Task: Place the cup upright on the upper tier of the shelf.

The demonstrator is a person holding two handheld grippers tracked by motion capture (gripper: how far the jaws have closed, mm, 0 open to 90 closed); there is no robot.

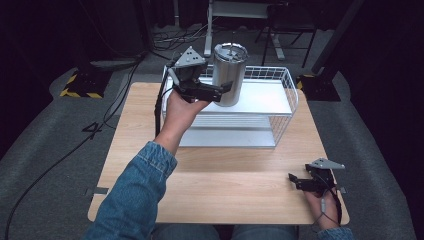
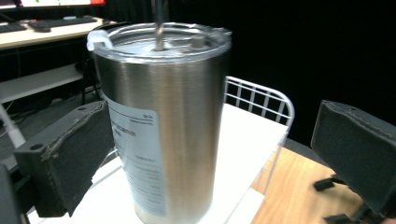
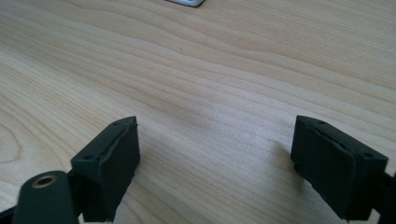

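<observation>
On the white wire rack (image 1: 287,82), the open left gripper (image 1: 223,90) flanks a brushed-steel cylindrical tumbler (image 1: 229,74).

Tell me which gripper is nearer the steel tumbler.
Left. The left gripper is at the tumbler on the wire rack's shelf, jaws open on either side of it. The right gripper rests far off, open, on the table's near right corner.

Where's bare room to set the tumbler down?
Free: white rack shelf right of the steel tumbler; bare wooden table between rack front and right gripper. Crowded: rack's left end, where the open left gripper flanks the tumbler.
</observation>
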